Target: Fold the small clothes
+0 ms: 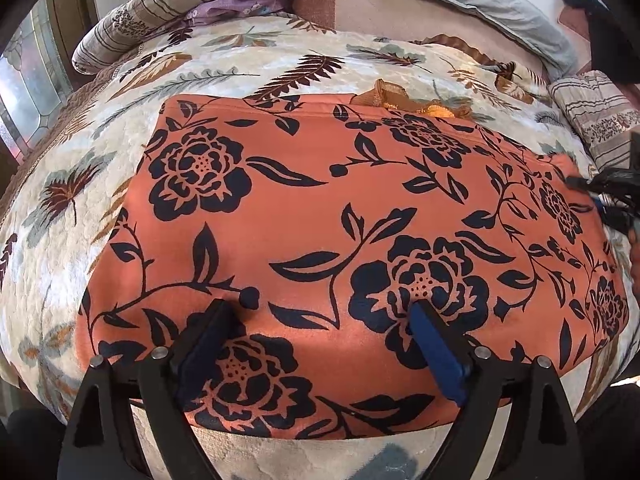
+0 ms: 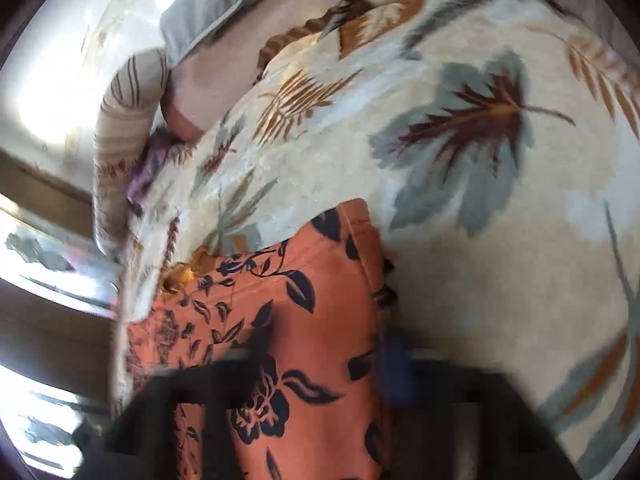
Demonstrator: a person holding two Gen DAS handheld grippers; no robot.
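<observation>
An orange garment [image 1: 320, 220] with black flowers lies flat on the bed, folded into a wide rectangle. My left gripper [image 1: 324, 306] is open, its fingers spread wide over the garment's near edge, nothing pinched between them. My right gripper [image 1: 600, 196] shows as a dark blur at the garment's right end. In the right wrist view the garment [image 2: 320, 320] runs between the smeared fingers of the right gripper [image 2: 324, 360], a blue pad [image 2: 396, 360] at its edge. The blur hides whether the pads press on the cloth.
A cream bedspread [image 1: 240, 64] with leaf prints covers the bed. Striped pillows [image 1: 168, 12] and a grey pillow [image 1: 488, 4] lie at the back, a striped cushion [image 1: 596, 116] at the right. A golden cloth [image 1: 404, 100] peeks from behind the garment. A window [image 1: 28, 80] is on the left.
</observation>
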